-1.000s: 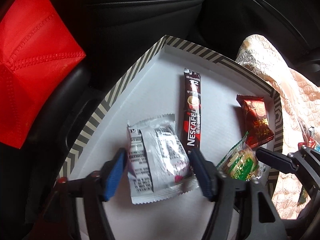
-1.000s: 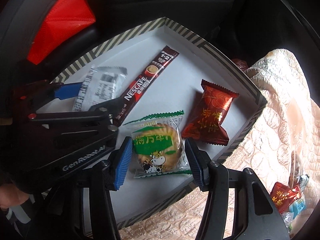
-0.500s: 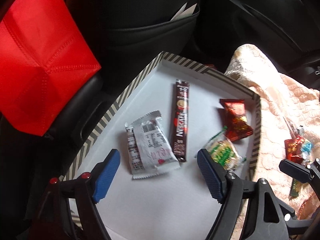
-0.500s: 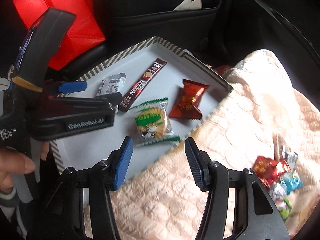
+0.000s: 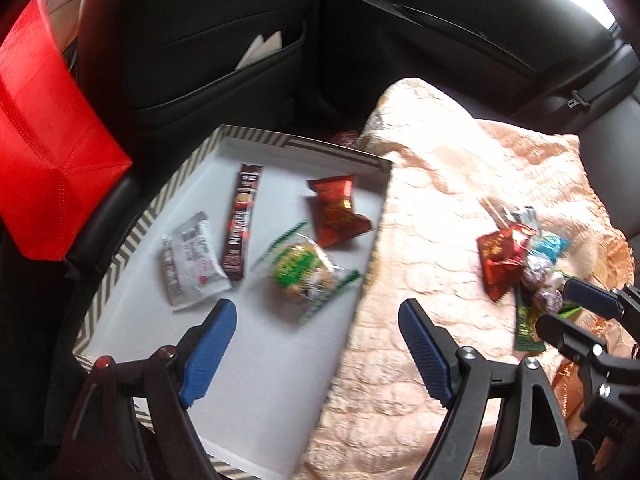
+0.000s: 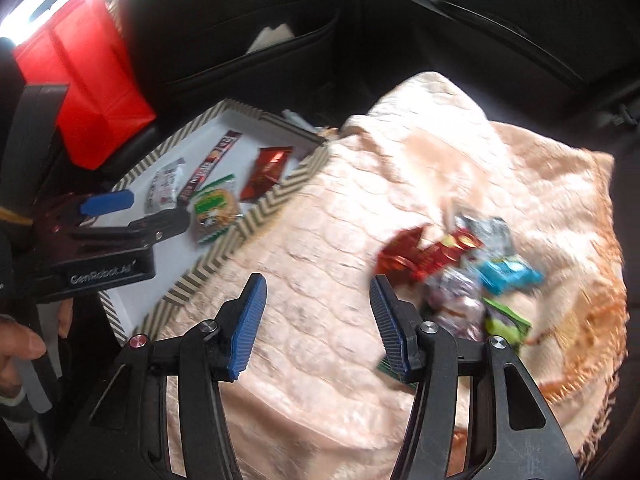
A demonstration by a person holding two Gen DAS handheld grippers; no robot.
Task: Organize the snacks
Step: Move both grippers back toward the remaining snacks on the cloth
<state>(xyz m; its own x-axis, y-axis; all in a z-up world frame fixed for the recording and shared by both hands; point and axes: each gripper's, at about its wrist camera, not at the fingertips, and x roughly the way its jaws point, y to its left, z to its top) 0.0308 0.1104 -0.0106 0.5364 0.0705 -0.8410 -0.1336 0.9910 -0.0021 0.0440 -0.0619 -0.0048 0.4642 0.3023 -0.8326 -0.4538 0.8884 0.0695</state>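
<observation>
Peach quilted blanket [image 5: 448, 208] covers the car seat, and on its left side lies a shallow white tray [image 5: 256, 380] with a striped rim. A red bag [image 5: 48, 152] stands against the dark seat back to the left of the tray.

Four snacks lie in the tray, none touching the grippers: a white packet [image 5: 192, 260] at the left, a brown coffee stick [image 5: 242, 222] just beside it, a green-and-clear wrapped biscuit [image 5: 304, 272] toward the near right, and a red packet [image 5: 336, 210] near the far right rim. On the blanket, well apart from the tray, sits a loose pile of snacks [image 6: 460, 272], blurred, with red, blue, silver and green wrappers.

The left gripper [image 5: 316, 352] hovers above the tray's right edge, its blue pads [image 5: 206, 354] spread wide with nothing between them. The right gripper [image 6: 316, 320] hangs over the bare blanket between tray and pile, also spread wide and empty, its right pad [image 6: 390, 326] close beside the pile's near edge.
</observation>
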